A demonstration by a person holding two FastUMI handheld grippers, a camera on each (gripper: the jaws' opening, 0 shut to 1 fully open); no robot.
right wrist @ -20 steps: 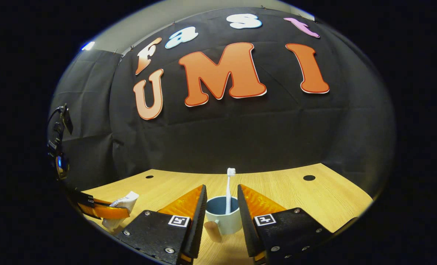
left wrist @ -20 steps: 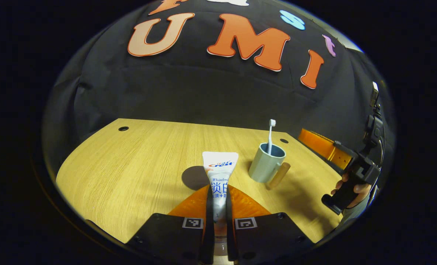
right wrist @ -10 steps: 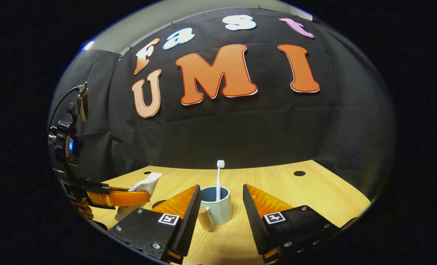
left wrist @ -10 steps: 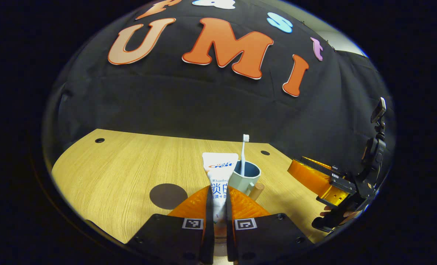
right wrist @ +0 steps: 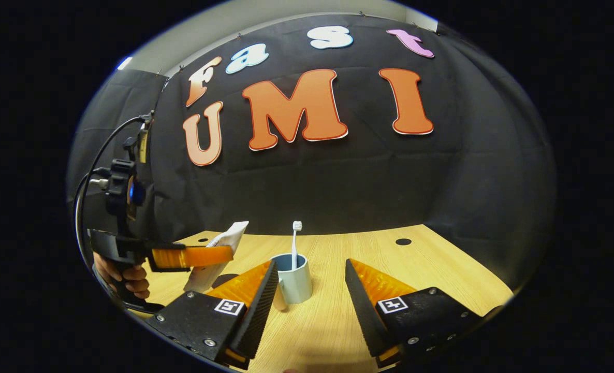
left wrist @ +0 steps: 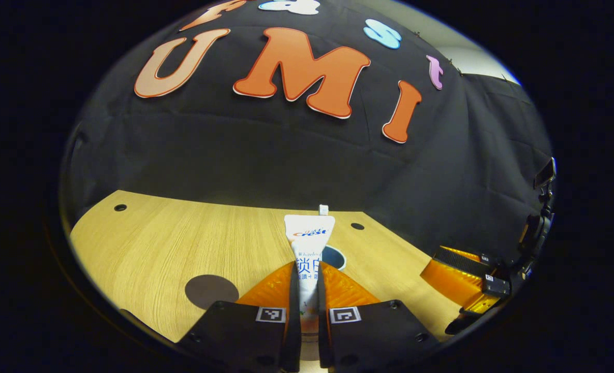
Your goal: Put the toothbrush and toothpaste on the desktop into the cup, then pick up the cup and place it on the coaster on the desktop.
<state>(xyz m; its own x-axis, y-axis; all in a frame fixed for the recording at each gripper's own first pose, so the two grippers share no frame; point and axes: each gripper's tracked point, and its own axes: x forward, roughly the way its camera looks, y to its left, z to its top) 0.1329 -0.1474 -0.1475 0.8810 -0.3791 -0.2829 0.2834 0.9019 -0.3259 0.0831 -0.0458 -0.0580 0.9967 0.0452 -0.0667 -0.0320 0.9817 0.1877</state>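
One item, the white toothbrush (right wrist: 295, 243), stands in the blue-grey cup (right wrist: 295, 282); left gripper (left wrist: 307, 311) clenches the white toothpaste tube (left wrist: 308, 248) just before it; right gripper (right wrist: 307, 305) gapes.

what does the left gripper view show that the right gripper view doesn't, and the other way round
Left gripper view: the toothpaste seen face-on, clamped in the left tongs, and the whole round coaster.
Right gripper view: a hand holding the left tool, the cup with its full side and handle, the toothbrush standing in it, and the open right tongs close up.
Both: the desk, cup, toothbrush head, toothpaste.
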